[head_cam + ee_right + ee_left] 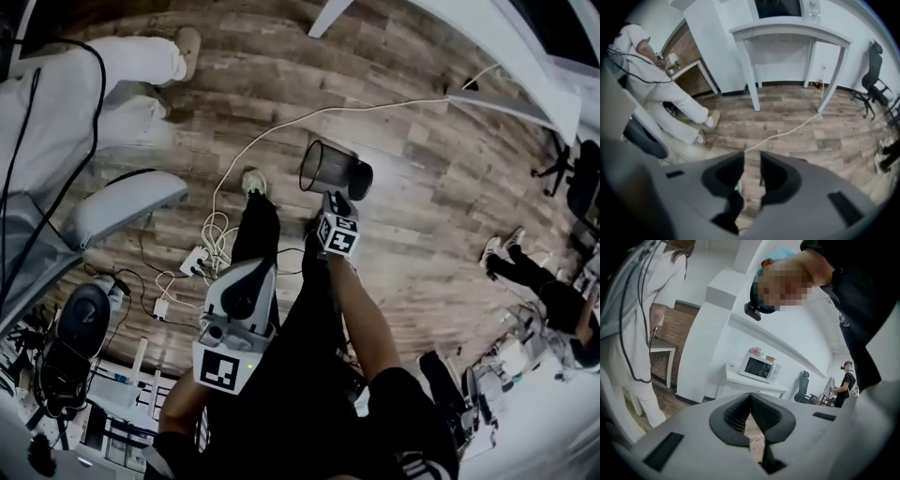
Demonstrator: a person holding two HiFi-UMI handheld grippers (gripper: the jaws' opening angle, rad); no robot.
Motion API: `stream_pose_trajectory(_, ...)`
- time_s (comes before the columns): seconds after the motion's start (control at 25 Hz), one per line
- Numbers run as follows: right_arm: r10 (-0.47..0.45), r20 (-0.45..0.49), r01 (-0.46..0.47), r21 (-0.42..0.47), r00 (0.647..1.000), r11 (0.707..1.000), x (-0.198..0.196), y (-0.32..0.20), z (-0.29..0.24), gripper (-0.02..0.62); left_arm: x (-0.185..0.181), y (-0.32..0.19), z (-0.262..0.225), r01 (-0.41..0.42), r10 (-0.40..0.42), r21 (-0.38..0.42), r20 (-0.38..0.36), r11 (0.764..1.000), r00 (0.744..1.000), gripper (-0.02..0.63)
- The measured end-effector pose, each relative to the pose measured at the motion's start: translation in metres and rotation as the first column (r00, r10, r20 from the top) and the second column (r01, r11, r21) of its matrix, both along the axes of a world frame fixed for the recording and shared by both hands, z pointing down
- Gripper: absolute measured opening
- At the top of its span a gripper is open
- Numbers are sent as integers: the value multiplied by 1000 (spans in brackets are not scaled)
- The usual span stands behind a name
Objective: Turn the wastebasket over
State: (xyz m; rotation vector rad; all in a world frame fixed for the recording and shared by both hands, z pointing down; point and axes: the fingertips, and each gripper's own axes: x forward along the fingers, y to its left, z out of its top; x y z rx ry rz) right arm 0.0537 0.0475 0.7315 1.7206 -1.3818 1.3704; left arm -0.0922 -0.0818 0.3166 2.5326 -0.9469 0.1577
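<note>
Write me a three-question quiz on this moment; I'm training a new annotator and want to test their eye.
1. True or false: the wastebasket stands upright on the wooden floor.
2. Which has its jaws apart? A: left gripper. B: right gripper. C: both.
3. Fill in: a white ____ lies across the floor near the wastebasket.
Key: 1 false, it lies on its side. 2 B, with only floor showing between its jaws. 3 cable.

Soft indoor light, strong fisheye bend

We see even, shadow-poor light on the wood floor [422,187]. The white wall [717,333] washes out pale, picture edges curve and darken to black corners, and the right gripper view is slightly smeared.
</note>
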Motion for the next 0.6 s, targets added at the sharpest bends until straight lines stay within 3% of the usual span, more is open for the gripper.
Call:
stream_pose_trajectory(0.32,-68,-28,64,-136,997,989,-6,34,117,199,-5,-3,59,10,-10,-4,-1,1000,1000,35)
stream_pose_trajectory(0.6,-121,-59,102,-255,991,961,-5,45,221,231,-6,-16,108,31,-31,-3,5,1000,1000,35)
